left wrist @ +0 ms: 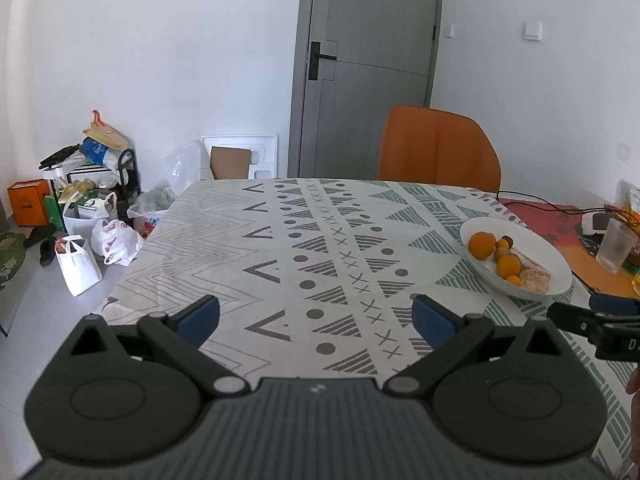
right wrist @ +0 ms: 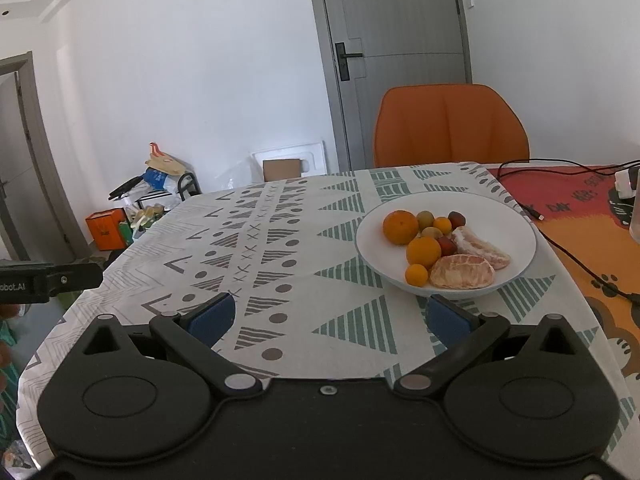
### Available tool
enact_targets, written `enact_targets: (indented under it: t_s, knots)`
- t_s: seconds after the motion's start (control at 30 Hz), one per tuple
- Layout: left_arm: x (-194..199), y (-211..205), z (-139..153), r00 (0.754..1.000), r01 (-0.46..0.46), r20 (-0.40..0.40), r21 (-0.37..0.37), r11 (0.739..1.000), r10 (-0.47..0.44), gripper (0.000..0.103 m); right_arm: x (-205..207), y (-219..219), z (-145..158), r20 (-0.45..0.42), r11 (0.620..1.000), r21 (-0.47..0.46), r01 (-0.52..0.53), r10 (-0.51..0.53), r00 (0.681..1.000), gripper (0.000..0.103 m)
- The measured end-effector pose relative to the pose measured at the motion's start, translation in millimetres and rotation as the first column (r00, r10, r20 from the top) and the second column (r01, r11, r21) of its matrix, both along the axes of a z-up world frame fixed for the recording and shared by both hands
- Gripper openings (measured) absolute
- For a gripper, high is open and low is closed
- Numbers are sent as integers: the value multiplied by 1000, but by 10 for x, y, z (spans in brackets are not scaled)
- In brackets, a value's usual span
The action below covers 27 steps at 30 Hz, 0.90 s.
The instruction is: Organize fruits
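Observation:
A white plate (right wrist: 516, 216) on the patterned tablecloth holds oranges (right wrist: 400, 227), small kumquats, dark red and green small fruits, and two peeled pomelo pieces (right wrist: 462, 272). The plate also shows in the left wrist view (left wrist: 560, 264) at the right. My right gripper (right wrist: 330, 318) is open and empty, just in front of the plate's near left edge. My left gripper (left wrist: 316, 318) is open and empty over the bare cloth, to the left of the plate.
An orange chair (right wrist: 450, 124) stands at the table's far side before a grey door. Black cables (right wrist: 560, 240) and a plastic cup (left wrist: 614, 246) lie on the red-orange mat at the right. Bags and boxes (left wrist: 80, 216) clutter the floor at the left.

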<state>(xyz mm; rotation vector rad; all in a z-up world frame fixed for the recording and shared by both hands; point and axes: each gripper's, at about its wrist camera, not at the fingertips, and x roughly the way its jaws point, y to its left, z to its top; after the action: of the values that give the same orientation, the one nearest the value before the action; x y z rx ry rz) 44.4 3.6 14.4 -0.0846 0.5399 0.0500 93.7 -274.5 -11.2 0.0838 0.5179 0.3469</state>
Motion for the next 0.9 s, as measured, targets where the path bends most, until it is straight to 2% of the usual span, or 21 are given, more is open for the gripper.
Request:
enact_targets:
  t_s: [0.9]
  knots:
    - [15,11,-40,1000,-15,-20,6,1000,16,101,33,-24,-58,-17,1000,5,1,-1,1000,103]
